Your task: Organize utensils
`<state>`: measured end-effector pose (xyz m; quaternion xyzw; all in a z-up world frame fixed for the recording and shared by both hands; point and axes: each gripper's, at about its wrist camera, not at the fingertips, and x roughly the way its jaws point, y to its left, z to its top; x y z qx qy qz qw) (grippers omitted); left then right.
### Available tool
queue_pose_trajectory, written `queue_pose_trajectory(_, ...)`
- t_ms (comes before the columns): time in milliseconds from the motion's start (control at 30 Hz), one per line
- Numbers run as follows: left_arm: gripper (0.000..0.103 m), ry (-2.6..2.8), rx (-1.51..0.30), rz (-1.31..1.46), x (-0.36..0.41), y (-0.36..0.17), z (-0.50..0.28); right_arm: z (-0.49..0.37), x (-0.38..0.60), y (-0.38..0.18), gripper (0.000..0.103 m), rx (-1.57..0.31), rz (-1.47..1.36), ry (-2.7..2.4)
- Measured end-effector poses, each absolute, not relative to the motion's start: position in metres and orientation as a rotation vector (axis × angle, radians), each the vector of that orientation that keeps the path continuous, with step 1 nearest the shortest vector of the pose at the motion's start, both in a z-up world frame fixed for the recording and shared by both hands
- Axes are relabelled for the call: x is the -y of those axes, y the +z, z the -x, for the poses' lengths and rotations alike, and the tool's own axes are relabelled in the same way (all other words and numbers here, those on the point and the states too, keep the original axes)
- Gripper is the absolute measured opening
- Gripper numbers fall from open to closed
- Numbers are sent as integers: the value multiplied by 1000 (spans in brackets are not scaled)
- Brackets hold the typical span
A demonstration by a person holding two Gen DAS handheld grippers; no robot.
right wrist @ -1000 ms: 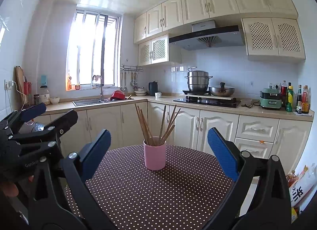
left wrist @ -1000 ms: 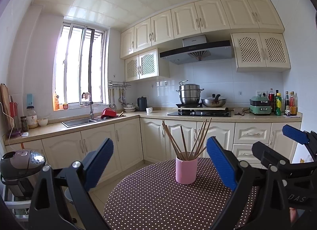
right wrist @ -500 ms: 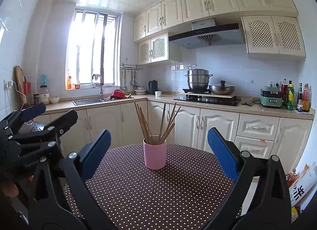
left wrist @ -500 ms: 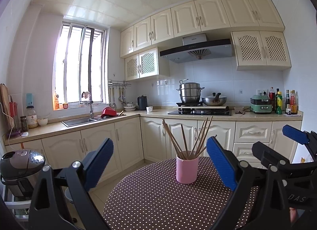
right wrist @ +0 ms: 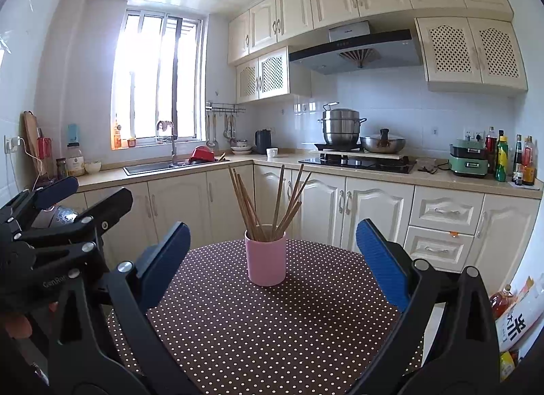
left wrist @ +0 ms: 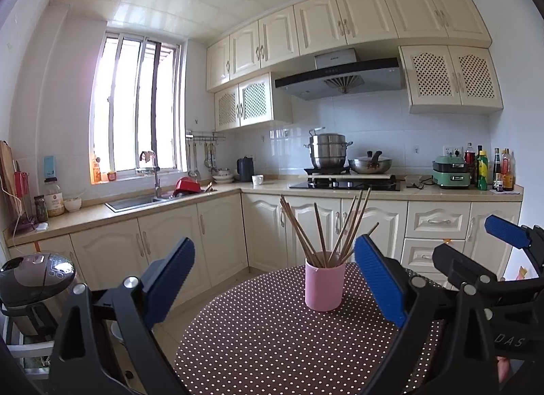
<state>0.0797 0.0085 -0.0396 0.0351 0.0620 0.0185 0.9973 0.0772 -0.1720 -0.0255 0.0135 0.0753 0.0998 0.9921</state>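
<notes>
The left gripper hangs above the near edge of the round table, its two blue pads spread wide with nothing between them. The right gripper is spread just as wide and also holds nothing; in its own view the gap frames the pink cup head-on. Each tool shows in the other's camera: the right gripper sits at the right edge of the left wrist view, and the left gripper at the left edge of the right wrist view, both with fingers apart.

Set against the pictures from half a second and a second ago, almost nothing has changed: both pairs of tongs are as wide as before, and the cup and kitchen lie at much the same place in each view, apart from a very slight drift of the background.

The pink cup stands upright on the brown polka-dot cloth, towards the far side of the table and well clear of both sets of pads. The wooden chopsticks stand in it, fanned out and leaning on its rim; the same bundle of chopsticks splays left and right in the right wrist view.

Beyond the table run cream cabinets, a sink under the window, and a steel pot on the hob
</notes>
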Motion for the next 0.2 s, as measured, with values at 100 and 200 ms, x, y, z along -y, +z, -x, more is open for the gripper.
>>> queue_pose_trajectory(100, 93, 30, -157, -64, -10, -45, -91, -85, 171, -31, 96, -171, -30, 202)
queue_pose_trajectory(200, 93, 30, -191, -65, -11, -53, -105, -98, 172, -39, 96, -207, -40, 212)
